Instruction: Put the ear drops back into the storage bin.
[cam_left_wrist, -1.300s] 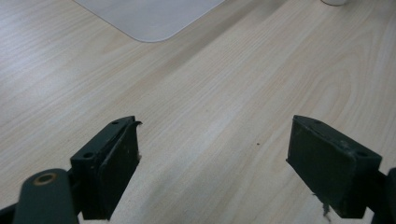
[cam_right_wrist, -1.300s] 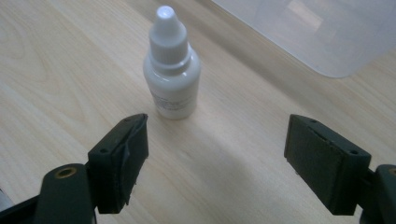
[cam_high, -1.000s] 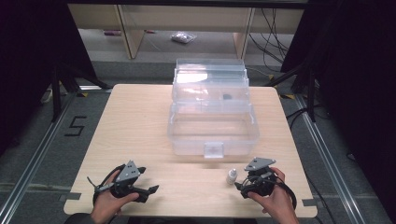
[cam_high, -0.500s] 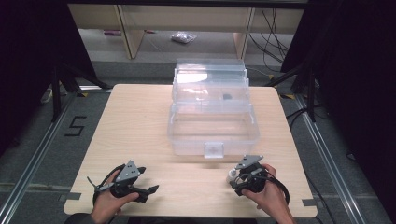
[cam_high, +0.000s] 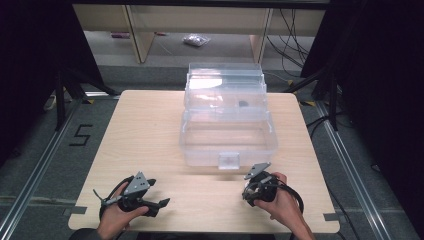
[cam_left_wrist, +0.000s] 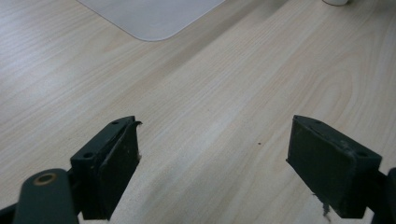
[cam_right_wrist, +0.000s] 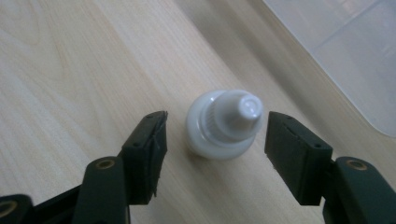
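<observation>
Right gripper (cam_right_wrist: 212, 140): jaws apart, one each side of the bottle (cam_right_wrist: 226, 125), neither pad touching it.
Bottle: small, white, capped, upright on the table (cam_high: 150, 130), just in front of the box (cam_high: 227, 135).
Step, judged: close on the bottle; keep it centred and pinch the wider body, not the cap, so it does not tip.
Left gripper (cam_left_wrist: 212, 154): jaws wide apart, holding nothing, low over bare wood.
Box: clear, lid open; one dark item in its upper tier, too small to name.
Room: box wall near the right jaw, near table edge behind the hand; open wood leftward.
</observation>
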